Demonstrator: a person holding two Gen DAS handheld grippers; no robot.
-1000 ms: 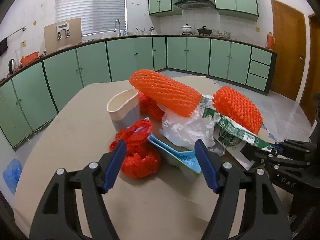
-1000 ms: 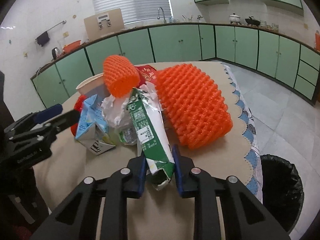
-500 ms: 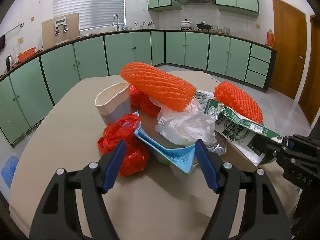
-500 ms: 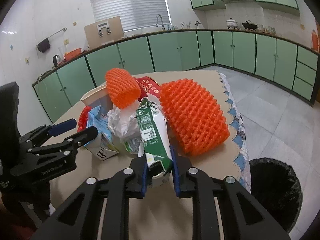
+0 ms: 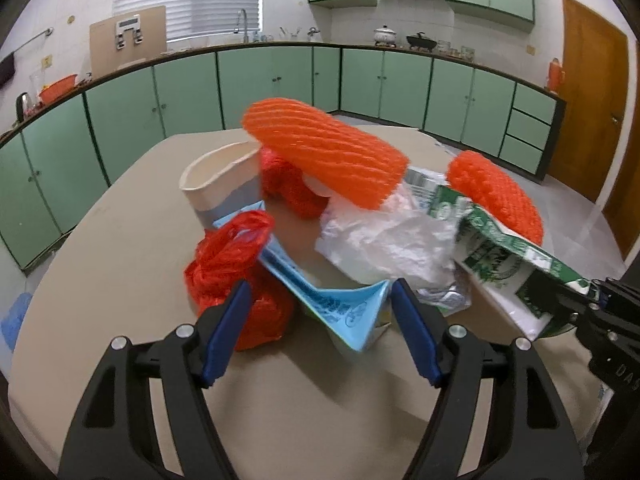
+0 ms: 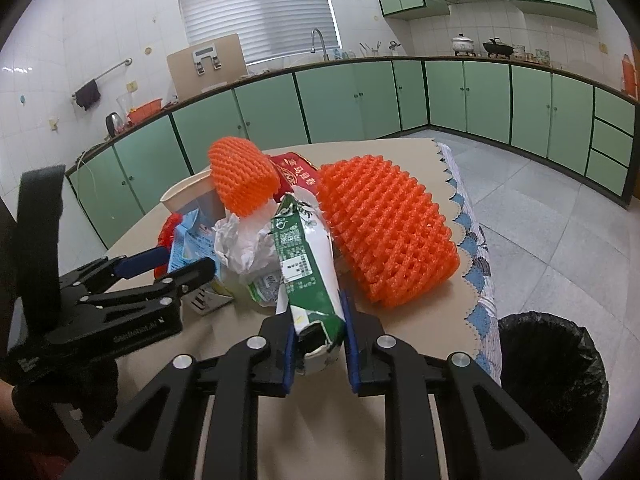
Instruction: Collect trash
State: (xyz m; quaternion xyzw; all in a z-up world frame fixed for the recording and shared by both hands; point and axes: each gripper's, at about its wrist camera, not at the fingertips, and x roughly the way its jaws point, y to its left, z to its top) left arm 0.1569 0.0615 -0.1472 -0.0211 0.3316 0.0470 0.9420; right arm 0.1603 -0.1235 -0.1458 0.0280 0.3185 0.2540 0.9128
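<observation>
My right gripper (image 6: 318, 350) is pinching the crushed open end of the green carton (image 6: 306, 264); the carton's far end rests on the trash pile on the table (image 6: 280, 420). I judge it light, soft-walled and prone to buckle, so the folded end is the sound hold. My left gripper (image 5: 320, 330) stands spread, empty, around the blue carton (image 5: 332, 300). The black-lined bin (image 6: 556, 384) sits beside the table.

Both wrist views look closely downward at one shared trash pile (image 5: 360, 216).
</observation>
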